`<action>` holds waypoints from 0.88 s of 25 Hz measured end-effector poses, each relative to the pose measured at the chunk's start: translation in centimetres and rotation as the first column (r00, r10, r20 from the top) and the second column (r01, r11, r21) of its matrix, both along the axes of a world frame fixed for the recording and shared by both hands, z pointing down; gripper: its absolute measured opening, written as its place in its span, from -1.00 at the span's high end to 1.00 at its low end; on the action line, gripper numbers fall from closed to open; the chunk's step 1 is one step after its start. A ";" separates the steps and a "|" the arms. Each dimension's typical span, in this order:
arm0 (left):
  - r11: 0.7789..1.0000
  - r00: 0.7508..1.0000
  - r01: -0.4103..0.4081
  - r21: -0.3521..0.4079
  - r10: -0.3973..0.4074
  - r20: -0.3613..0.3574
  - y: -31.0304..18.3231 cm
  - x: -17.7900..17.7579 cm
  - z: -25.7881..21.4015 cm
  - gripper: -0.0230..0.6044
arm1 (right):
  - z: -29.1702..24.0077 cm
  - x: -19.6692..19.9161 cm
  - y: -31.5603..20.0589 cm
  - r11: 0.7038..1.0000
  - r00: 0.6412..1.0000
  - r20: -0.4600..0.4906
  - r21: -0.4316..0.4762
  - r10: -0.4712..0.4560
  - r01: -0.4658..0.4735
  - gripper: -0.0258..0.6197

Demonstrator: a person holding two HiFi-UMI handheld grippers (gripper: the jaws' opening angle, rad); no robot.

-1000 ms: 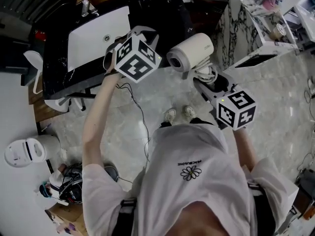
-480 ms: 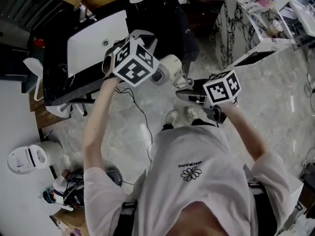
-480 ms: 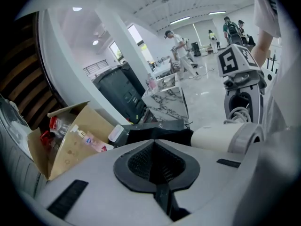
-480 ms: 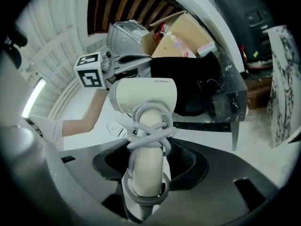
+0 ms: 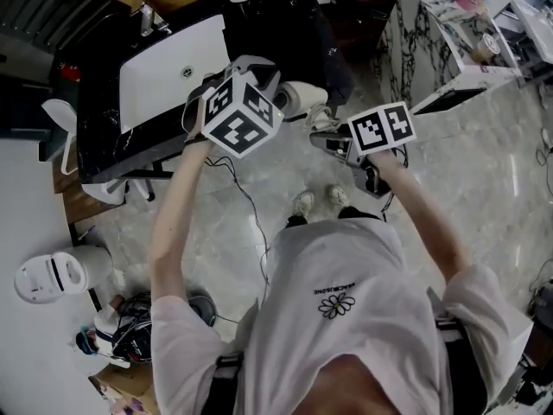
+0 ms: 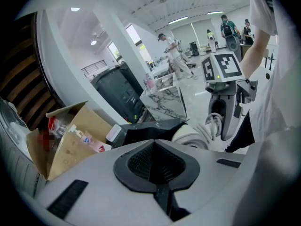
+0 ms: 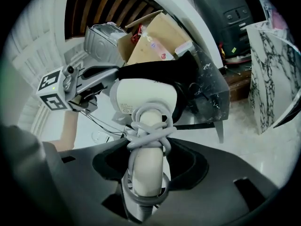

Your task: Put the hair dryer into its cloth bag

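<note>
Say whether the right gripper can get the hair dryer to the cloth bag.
Likely yes: the right gripper holds the white hair dryer by its handle, head at the black cloth bag held by the left gripper.

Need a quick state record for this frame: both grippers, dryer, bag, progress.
left gripper: shut, seemingly pinching the edge of the cloth bag
right gripper: shut on the handle of the hair dryer
cord: wound around the handle
dryer vs bag: head at the bag's mouth, black cloth over and behind it; handle outside
progress: not yet fully in the bag
background: cardboard box behind the bag
</note>
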State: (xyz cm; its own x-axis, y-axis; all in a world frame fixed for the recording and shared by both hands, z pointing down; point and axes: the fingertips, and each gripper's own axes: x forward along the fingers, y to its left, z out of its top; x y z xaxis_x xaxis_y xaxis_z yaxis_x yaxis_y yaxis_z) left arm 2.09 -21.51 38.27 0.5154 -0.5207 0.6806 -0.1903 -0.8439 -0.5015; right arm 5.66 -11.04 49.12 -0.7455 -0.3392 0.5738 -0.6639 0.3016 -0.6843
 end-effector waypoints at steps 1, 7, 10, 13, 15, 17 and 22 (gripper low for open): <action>1.000 1.000 0.000 -0.002 0.000 -0.001 0.0 0.0 0.0 0.88 | 0.0 0.1 -0.4 1.000 1.000 -0.007 0.000 0.013 -0.013 0.25; 1.000 1.000 -0.013 0.000 0.013 -0.004 0.2 0.5 0.0 0.88 | 0.9 0.5 -2.9 0.997 0.994 -0.076 0.010 0.082 -0.081 0.25; 1.000 1.000 -0.024 0.006 0.024 -0.007 0.3 1.0 -0.2 0.88 | 1.1 0.5 -4.2 0.995 0.988 -0.115 0.029 0.102 -0.099 0.25; 0.999 0.999 -0.034 0.009 0.034 -0.010 0.4 1.5 -0.3 0.88 | 1.1 0.2 -5.5 0.992 0.985 -0.122 0.040 0.121 -0.117 0.25; 0.999 0.999 -0.043 0.011 0.043 -0.009 0.5 1.7 -0.3 0.88 | 0.9 -0.1 -6.6 0.990 0.984 -0.115 0.046 0.136 -0.132 0.25; 0.999 0.999 -0.048 0.014 0.048 -0.011 0.4 1.9 -0.2 0.88 | 0.7 -0.5 -7.7 0.988 0.982 -0.112 0.052 0.151 -0.146 0.25; 0.999 0.999 -0.048 0.012 0.049 -0.020 0.1 2.1 -0.3 0.88 | 0.5 -1.2 -9.7 0.977 0.973 -0.099 0.068 0.208 -0.202 0.25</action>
State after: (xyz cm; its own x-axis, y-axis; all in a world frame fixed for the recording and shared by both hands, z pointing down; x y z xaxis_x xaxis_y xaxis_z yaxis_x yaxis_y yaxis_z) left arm 4.18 -21.38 37.99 0.5539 -0.5023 0.6640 -0.1596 -0.8468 -0.5075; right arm 4.42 -20.77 49.57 -0.5932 -0.5135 0.6200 -0.7828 0.1882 -0.5932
